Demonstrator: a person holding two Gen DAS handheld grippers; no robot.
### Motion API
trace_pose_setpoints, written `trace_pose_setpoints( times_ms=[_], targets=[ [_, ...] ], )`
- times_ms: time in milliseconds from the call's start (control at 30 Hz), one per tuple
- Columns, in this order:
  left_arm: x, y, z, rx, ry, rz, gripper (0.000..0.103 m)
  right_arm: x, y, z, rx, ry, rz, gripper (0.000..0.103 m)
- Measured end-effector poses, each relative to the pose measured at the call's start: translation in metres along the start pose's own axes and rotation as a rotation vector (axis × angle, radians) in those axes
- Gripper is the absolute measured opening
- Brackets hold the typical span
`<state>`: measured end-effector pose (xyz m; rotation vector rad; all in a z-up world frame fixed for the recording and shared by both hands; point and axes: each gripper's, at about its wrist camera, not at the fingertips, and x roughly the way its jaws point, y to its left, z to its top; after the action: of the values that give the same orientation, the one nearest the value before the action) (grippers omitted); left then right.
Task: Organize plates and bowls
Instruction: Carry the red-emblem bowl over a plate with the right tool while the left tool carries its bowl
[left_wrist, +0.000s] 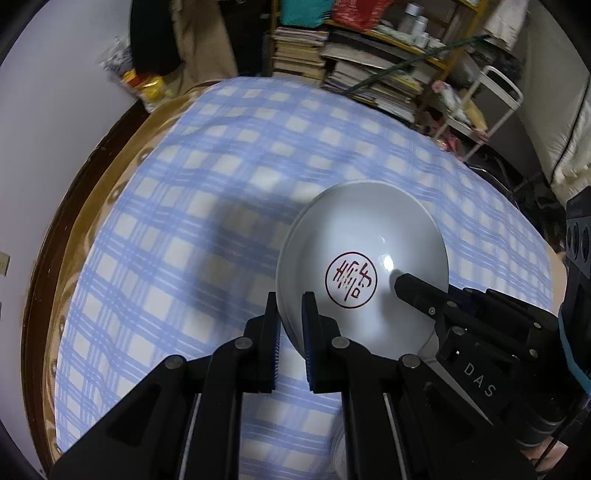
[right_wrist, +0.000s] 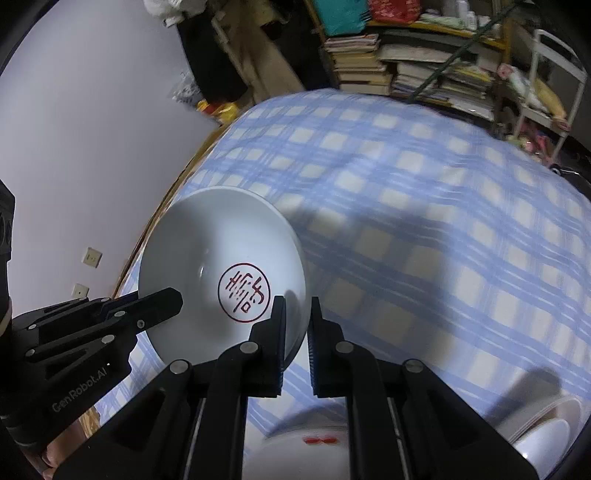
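Observation:
A white bowl (left_wrist: 364, 243) with a red round seal mark inside is held in the air above the blue checked tablecloth (left_wrist: 207, 177). My left gripper (left_wrist: 290, 325) is shut on its left rim. My right gripper (right_wrist: 297, 325) is shut on the right rim of the same bowl (right_wrist: 218, 240). Each gripper's fingers show in the other's view, the right one's (left_wrist: 417, 291) and the left one's (right_wrist: 155, 306), reaching over the bowl's edge. A white dish with red marks (right_wrist: 306, 446) lies below my right gripper. A stack of white plates (right_wrist: 543, 424) sits at the lower right.
The round table has a brown wooden rim (left_wrist: 74, 206) near a pale wall (left_wrist: 48, 110). Shelves of stacked books (left_wrist: 369, 74) and a white metal cart (left_wrist: 495, 107) stand beyond the table's far side.

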<state>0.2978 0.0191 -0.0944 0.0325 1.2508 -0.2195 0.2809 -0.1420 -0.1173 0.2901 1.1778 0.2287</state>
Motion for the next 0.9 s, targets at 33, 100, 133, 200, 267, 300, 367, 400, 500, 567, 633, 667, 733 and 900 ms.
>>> trace_pose_setpoints(
  times_ms=[33,100,133,200,267,300,367,400,500,567,633,667,733,900],
  targets=[
    [-0.002,-0.006,-0.001,0.007,0.000,-0.002,0.010,-0.006,-0.004,-0.001,0.006,-0.006,-0.005,0.012],
    [-0.007,-0.023,-0.005,0.027,-0.001,-0.010,0.010,-0.020,-0.015,-0.005,0.019,-0.022,-0.016,0.012],
    [-0.009,-0.031,-0.006,0.038,-0.001,-0.015,0.010,-0.028,-0.021,-0.008,0.027,-0.030,-0.022,0.012],
    [-0.014,-0.049,-0.011,0.061,-0.002,-0.027,0.010,-0.043,-0.033,-0.014,0.042,-0.046,-0.031,0.012],
    [-0.019,-0.068,-0.016,0.084,-0.003,-0.046,0.010,-0.062,-0.046,-0.021,0.055,-0.063,-0.049,0.012],
    [-0.022,-0.076,-0.019,0.094,-0.005,-0.053,0.010,-0.067,-0.050,-0.023,0.059,-0.069,-0.055,0.012],
    [-0.025,-0.092,-0.024,0.114,-0.005,-0.064,0.011,-0.083,-0.059,-0.030,0.065,-0.089,-0.076,0.012],
    [-0.027,-0.100,-0.026,0.122,-0.006,-0.069,0.011,-0.091,-0.064,-0.034,0.066,-0.097,-0.086,0.012],
    [-0.033,-0.124,-0.035,0.149,-0.010,-0.083,0.011,-0.109,-0.079,-0.044,0.087,-0.112,-0.105,0.012],
    [-0.035,-0.138,-0.042,0.169,-0.009,-0.093,0.011,-0.119,-0.090,-0.053,0.102,-0.121,-0.119,0.012],
    [-0.037,-0.149,-0.049,0.182,-0.007,-0.097,0.011,-0.128,-0.098,-0.063,0.114,-0.125,-0.125,0.012],
    [-0.038,-0.157,-0.055,0.191,-0.009,-0.089,0.011,-0.131,-0.102,-0.069,0.119,-0.124,-0.125,0.012],
    [-0.039,-0.166,-0.064,0.193,-0.019,-0.074,0.011,-0.136,-0.109,-0.081,0.132,-0.122,-0.124,0.012],
    [-0.039,-0.185,-0.081,0.208,-0.008,-0.073,0.011,-0.141,-0.120,-0.109,0.143,-0.108,-0.154,0.013]
  ],
)
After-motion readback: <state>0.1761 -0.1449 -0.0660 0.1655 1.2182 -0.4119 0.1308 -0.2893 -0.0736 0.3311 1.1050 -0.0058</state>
